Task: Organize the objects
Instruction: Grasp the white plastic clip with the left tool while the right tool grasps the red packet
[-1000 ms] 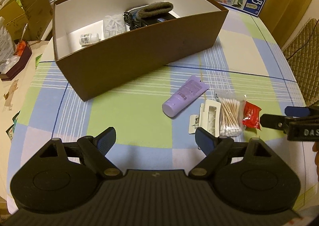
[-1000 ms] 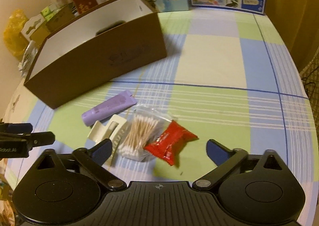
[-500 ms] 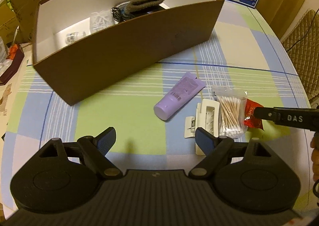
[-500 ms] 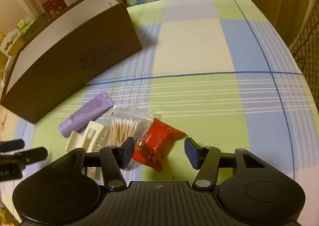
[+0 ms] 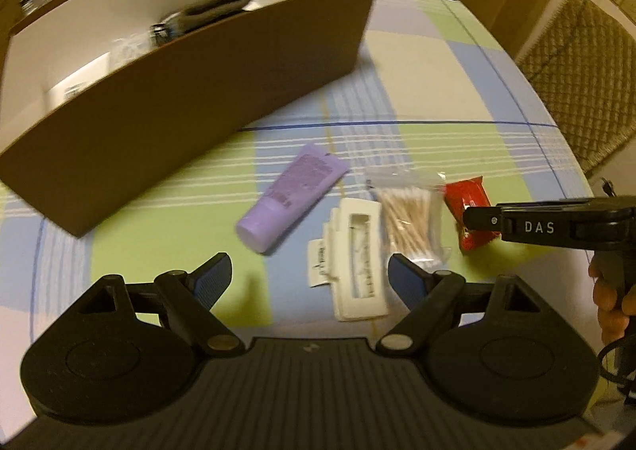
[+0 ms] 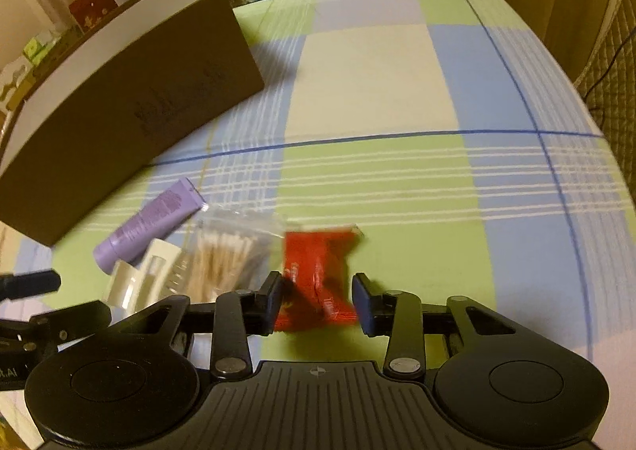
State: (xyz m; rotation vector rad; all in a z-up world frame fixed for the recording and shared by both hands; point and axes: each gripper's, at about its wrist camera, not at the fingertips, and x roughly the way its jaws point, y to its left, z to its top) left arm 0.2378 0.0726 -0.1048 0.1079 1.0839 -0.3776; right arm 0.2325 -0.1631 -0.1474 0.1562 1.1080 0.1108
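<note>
Right gripper straddles the red packet: jaws partly closed, one finger each side of the packet's near end, small gap visible on both sides, so not gripping yet as far as I can tell. Packet lies flat on the tablecloth, long axis running roughly away from the gripper, tilted a little. It sits just right of the swab bag, maybe touching it; motion blur hides the edge

Left gripper is wide open, empty, hovering over the white card pack, with the purple tube just ahead-left. Right arm is clearly the closer one to the packet

Box is ahead-left of both grippers, well apart from the packet; likely drop target
</note>
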